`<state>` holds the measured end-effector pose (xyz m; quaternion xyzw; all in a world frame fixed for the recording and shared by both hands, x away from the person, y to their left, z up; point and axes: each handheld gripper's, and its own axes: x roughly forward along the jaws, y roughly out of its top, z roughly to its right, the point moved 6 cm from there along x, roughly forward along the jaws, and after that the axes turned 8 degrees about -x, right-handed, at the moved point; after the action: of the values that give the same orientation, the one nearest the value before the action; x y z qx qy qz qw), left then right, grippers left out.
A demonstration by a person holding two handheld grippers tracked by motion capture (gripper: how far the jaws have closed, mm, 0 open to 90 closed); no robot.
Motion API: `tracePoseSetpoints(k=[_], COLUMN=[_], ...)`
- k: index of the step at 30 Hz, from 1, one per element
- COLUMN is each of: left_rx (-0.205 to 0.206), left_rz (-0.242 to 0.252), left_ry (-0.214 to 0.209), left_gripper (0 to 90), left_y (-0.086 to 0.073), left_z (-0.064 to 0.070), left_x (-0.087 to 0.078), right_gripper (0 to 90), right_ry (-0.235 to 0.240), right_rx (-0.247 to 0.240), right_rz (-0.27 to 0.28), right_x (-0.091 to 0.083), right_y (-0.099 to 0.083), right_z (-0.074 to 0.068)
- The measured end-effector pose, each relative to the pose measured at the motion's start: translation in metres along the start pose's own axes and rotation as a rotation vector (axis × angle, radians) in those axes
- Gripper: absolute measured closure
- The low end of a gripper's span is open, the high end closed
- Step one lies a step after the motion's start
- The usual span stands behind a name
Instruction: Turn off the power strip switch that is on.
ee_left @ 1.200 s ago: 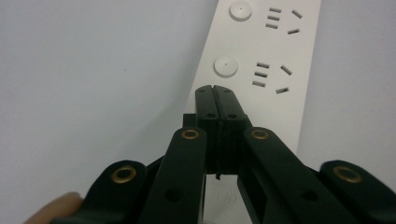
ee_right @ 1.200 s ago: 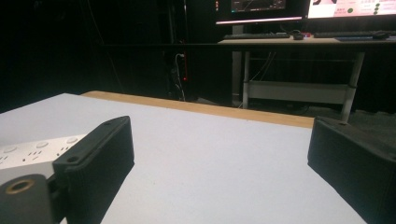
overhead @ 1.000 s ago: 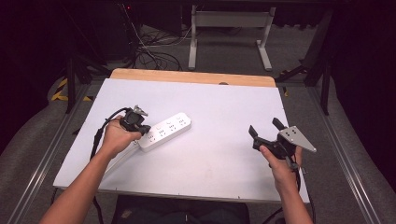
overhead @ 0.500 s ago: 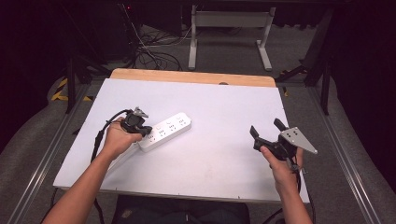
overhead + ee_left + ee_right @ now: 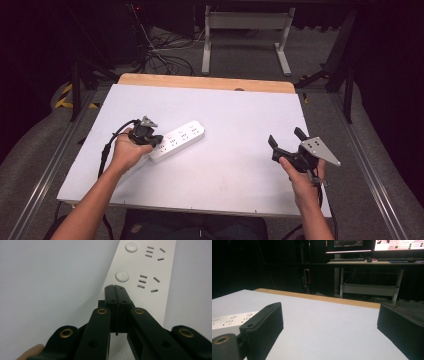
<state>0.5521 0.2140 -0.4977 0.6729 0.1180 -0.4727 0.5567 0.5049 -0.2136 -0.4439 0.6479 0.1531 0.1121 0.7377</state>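
Left gripper (image 5: 155,140) still pressed on power strip (image 5: 177,140)

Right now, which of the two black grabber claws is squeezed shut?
The left gripper, hovering over the white plastic power strip. Its two black jaws press flat together, while the right gripper holds its jaws spread wide apart.

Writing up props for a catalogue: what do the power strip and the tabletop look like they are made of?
Power strip: likely hard white plastic, smooth and slightly matte, with moulded slots and round buttons. Tabletop: a flat, matte white sheet, maybe laminate or board, over what looks like wood, judging by the tan strip along the far edge.
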Motion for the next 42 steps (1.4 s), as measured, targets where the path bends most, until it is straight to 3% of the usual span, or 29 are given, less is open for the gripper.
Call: tracePoseSetpoints(k=[7, 11, 22, 32, 42], left_rx=[-0.005, -0.026, -0.007, 0.022, -0.021], left_rz=[-0.011, 0.016, 0.018, -0.014, 0.007], left_ry=[0.004, -0.003, 0.009, 0.024, 0.029], left_gripper=[90.0, 90.0, 90.0, 90.0, 90.0], left_y=[-0.0015, -0.0038, -0.0036, 0.0003, 0.0025], left_z=[-0.0007, -0.0019, -0.0006, 0.0008, 0.0002], left_x=[0.0, -0.0002, 0.0, -0.0001, -0.001], right_gripper=[7.1, 7.0, 7.0, 7.0, 7.1], right_ry=[-0.018, -0.022, -0.014, -0.015, -0.017], right_rx=[0.006, 0.009, 0.004, 0.008, 0.007], right_rz=[0.015, 0.018, 0.009, 0.007, 0.009], right_x=[-0.0028, -0.0042, -0.0029, -0.0019, -0.0013], right_y=[0.0021, 0.0031, 0.0021, 0.0013, 0.001], right_z=[0.0036, 0.0036, 0.0012, 0.001, 0.0019])
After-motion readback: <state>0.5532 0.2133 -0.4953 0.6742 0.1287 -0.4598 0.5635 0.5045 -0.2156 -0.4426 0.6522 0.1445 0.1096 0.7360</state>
